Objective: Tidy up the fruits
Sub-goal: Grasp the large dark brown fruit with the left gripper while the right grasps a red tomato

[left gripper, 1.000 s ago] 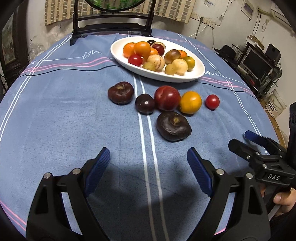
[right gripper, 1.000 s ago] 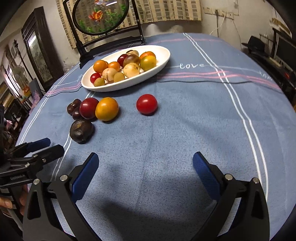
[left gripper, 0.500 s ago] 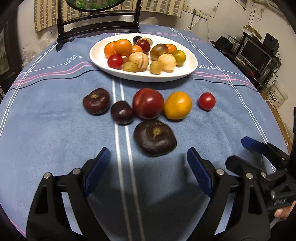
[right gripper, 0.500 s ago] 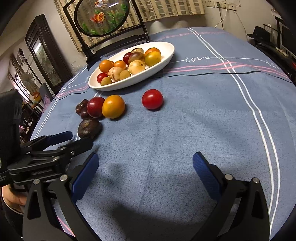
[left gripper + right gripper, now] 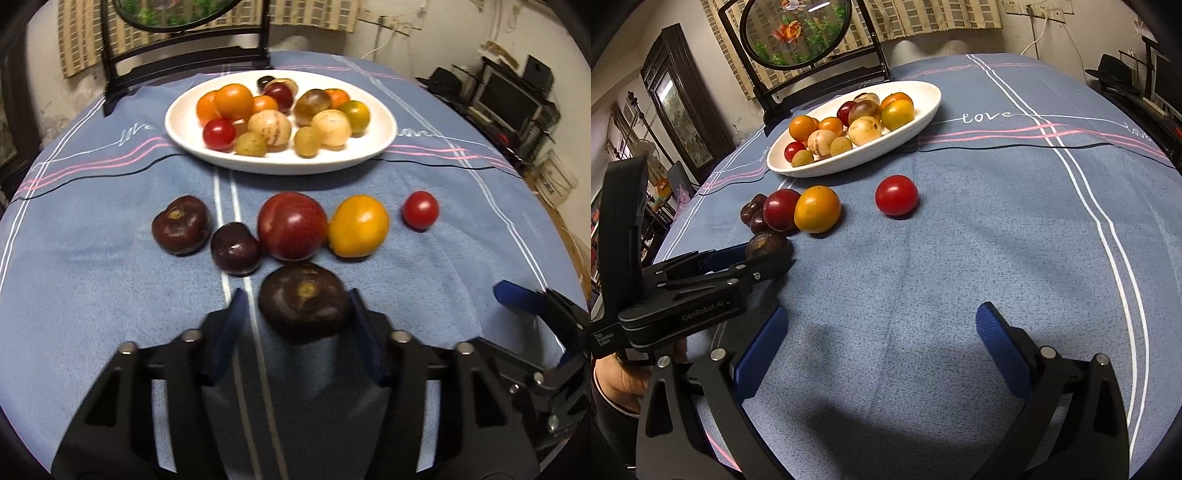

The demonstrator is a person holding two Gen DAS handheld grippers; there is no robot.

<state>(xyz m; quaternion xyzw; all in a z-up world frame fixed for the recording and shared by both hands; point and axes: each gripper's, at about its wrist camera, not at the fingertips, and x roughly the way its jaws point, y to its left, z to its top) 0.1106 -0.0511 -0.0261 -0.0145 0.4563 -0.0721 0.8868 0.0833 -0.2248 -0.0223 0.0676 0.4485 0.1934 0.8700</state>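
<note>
Blue striped tablecloth fills both views. Nearest me, my left gripper brackets the big dark tomato, fingers narrowed around it; the right pad looks to touch its skin, the left pad seems a shade off, so I can't call it pinched. My right gripper hangs spread wide over bare cloth, holding nothing. Just beyond, the red tomato, the orange one and two more dark fruits sit clustered, with a cherry tomato apart. Farthest, the white plate waits, already heaped. Risk: squeezing off-centre could squirt this soft fruit forward into the cluster, or bruise it.
</note>
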